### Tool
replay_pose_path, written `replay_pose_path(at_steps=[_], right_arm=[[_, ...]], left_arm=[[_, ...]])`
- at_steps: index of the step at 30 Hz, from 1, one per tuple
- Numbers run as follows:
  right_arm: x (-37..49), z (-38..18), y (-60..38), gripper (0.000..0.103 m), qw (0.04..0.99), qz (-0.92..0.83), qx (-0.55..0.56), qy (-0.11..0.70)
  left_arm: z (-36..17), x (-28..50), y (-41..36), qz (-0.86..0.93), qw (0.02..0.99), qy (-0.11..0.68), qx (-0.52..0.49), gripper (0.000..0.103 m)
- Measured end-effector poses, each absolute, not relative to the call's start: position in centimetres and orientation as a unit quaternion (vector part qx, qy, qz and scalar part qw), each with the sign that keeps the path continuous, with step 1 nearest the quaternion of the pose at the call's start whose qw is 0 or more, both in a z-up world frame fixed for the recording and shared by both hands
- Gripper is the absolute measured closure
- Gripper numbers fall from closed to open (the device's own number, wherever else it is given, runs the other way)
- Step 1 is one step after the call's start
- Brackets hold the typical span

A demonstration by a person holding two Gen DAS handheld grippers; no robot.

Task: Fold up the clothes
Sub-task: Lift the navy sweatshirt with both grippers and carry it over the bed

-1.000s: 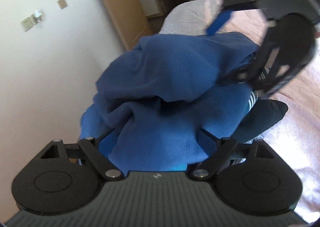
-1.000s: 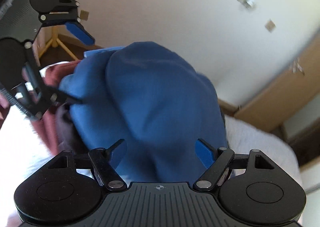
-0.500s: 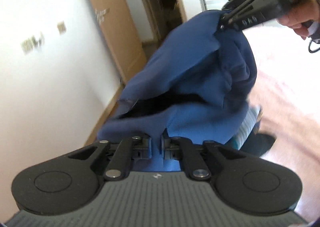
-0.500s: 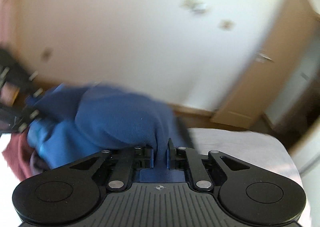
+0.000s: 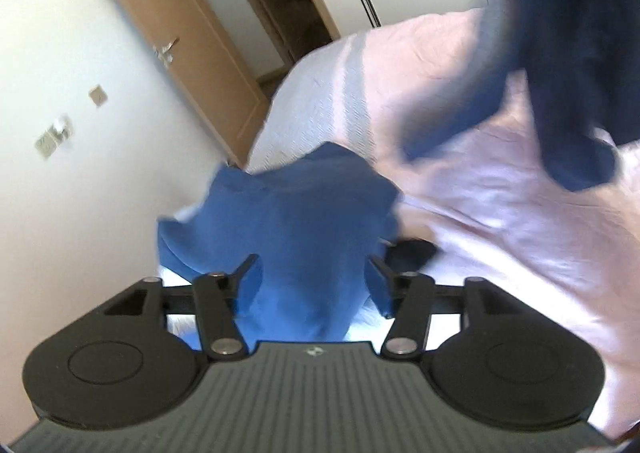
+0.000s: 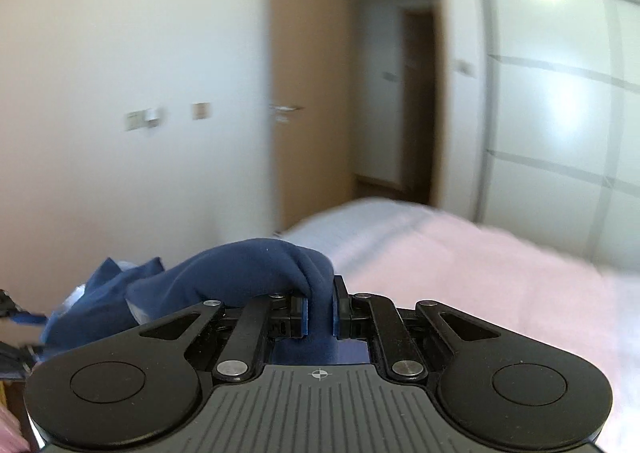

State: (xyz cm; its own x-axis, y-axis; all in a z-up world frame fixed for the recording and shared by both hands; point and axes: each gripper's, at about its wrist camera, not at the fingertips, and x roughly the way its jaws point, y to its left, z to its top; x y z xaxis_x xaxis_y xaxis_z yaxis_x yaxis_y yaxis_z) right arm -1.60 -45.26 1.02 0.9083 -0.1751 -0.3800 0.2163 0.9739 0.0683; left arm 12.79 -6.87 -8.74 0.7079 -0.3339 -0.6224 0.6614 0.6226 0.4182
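Right gripper (image 6: 318, 311) is clamped on a bunched fold of the blue garment (image 6: 248, 273), cloth pinched between both pads and trailing off to its left side. Left gripper (image 5: 314, 273) is released, jaws spread wide w/ cloth draped loosely between them but not pinched. Blue garment in the left wrist view (image 5: 288, 213) sits in a heap at the near edge of the bed (image 5: 500, 181), while a darker, blurred length of it (image 5: 560, 53) hangs higher over the bed's far side, prob. the end the right gripper holds, though blur makes that uncertain. Step in hand looks like lifting and spreading the garment out before any real fold; task seems early, nothing lies flat yet. Next move prob. calls for the left gripper to find and pinch a clear edge or corner of the heap, then both pull apart to stretch the cloth flat over the bed. A small dark item (image 5: 412, 253) lies on the bed beside the heap.
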Motion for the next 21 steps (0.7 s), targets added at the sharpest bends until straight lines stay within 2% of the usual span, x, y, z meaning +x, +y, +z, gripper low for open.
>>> replay_pose_path(at_steps=[7, 9, 11, 15, 18, 21], right_arm=[[-21.9, -8.1, -51.7, 0.094, 0.938, -0.156, 0.119, 0.285], [-27.0, -10.1, -52.9, 0.094, 0.928, -0.165, 0.123, 0.311], [-30.1, -9.9, -51.2, 0.094, 0.924, -0.162, 0.121, 0.326], [-32.7, -8.2, -49.6, 0.094, 0.926, -0.163, 0.119, 0.320], [-32.7, -7.1, -47.3, 0.094, 0.933, -0.177, 0.109, 0.295], [-32.8, -9.6, -46.5, 0.094, 0.934, -0.200, 0.104, 0.275]], left_arm=[[-13.7, -4.0, -15.2, -0.367, 0.820, 0.304, 0.319, 0.048], [-15.2, -8.3, -17.5, -0.408, 0.797, 0.314, 0.315, 0.043], [-16.6, -11.9, -19.8, -0.450, 0.773, 0.317, 0.315, 0.038], [-20.0, -16.9, -24.8, -0.529, 0.725, 0.246, 0.365, 0.024], [-23.4, -17.1, -27.3, -0.565, 0.709, 0.183, 0.381, 0.024], [-27.2, -15.0, -28.8, -0.584, 0.694, 0.145, 0.395, 0.024]])
